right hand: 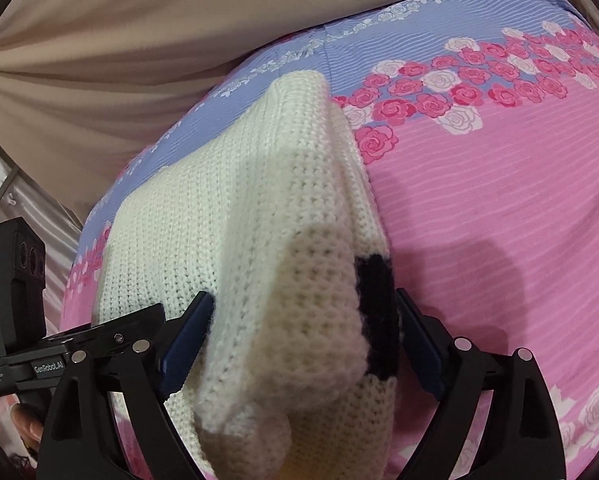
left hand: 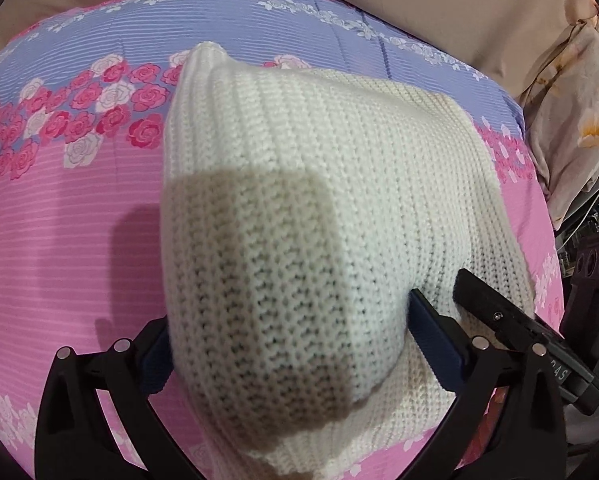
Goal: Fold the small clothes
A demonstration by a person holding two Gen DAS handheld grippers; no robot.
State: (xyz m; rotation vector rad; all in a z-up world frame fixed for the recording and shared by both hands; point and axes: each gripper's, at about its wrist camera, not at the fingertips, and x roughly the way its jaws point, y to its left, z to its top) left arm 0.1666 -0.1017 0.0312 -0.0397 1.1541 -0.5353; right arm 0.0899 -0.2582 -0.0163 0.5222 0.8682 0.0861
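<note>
A cream knitted garment (left hand: 339,152) lies partly lifted over a bed sheet (left hand: 59,240) printed pink and blue with roses. In the left wrist view a thick fold of it fills the space between my left gripper's (left hand: 295,348) blue pads, which press on it from both sides. The right wrist view shows my right gripper (right hand: 303,340) shut the same way on another bunched edge of the garment (right hand: 219,208), where a black knitted patch (right hand: 377,312) shows. The two grippers sit close side by side; the right gripper's body (left hand: 519,332) appears at the left view's right edge.
Beige fabric (right hand: 119,60) borders the far side of the bed. A floral pillow or cloth (left hand: 571,120) sits at the right edge of the left wrist view. Open pink sheet (right hand: 499,220) spreads to the right of the garment.
</note>
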